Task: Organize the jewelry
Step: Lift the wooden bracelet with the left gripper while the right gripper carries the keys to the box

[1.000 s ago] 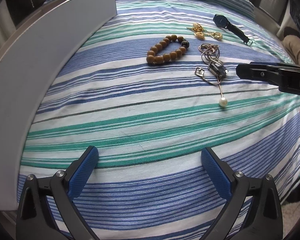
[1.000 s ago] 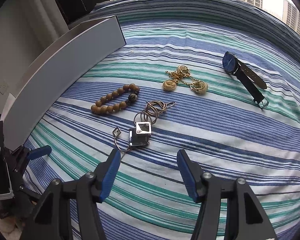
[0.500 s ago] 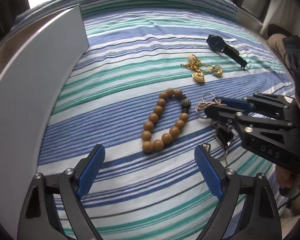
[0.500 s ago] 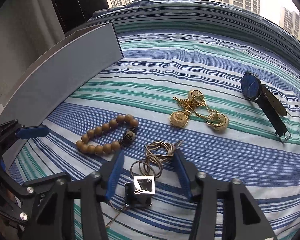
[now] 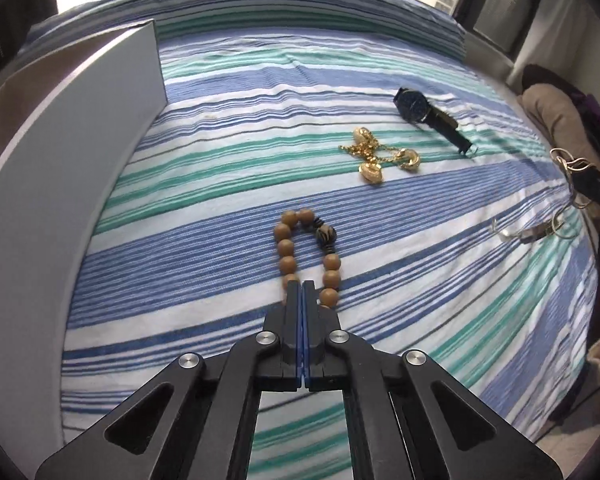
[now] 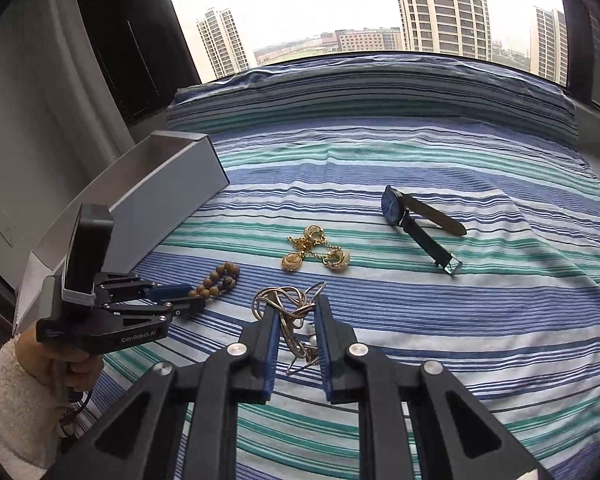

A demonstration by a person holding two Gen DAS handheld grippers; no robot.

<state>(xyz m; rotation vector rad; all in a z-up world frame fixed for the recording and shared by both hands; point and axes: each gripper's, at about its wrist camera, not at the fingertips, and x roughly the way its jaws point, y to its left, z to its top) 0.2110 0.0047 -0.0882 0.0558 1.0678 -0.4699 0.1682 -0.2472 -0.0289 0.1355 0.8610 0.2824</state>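
Leftmost, in the right wrist view: a white fleecy sleeve (image 6: 8, 396) and a hand (image 6: 66, 364) wrapped on the grip of the black left gripper (image 6: 188, 298), aimed rightward across a bed under a blue, green and white striped cover (image 6: 440, 340). Behind it, lying along the left edge of the bed, a long open grey cardboard box (image 6: 168, 196). Fingers of the left gripper brought fully together, blue pads meeting, tips right at the near end of a bracelet of round tan wooden beads with one dark carved bead (image 5: 300, 256); whether a bead or the cord is pinched between them cannot be told, the tips hiding the spot. Rest of the bracelet flat on the cover in a narrow loop. Next rightward, the right gripper (image 6: 298, 320), jaws closing on a tangle of thin rose-gold chain with a square pendant and a pearl (image 6: 290, 312), chain loops spilling out above the fingertips, more of it hanging between the pads. Seen from the left wrist camera, that tangle dangling clear of the cover at the far right. Beyond, near the middle of the bed, a cluster of gold chain with round shell-like discs (image 6: 316, 254). Further right again, well apart from it, a dark-strapped wristwatch with a blue round dial (image 6: 416, 216), lying on its side.
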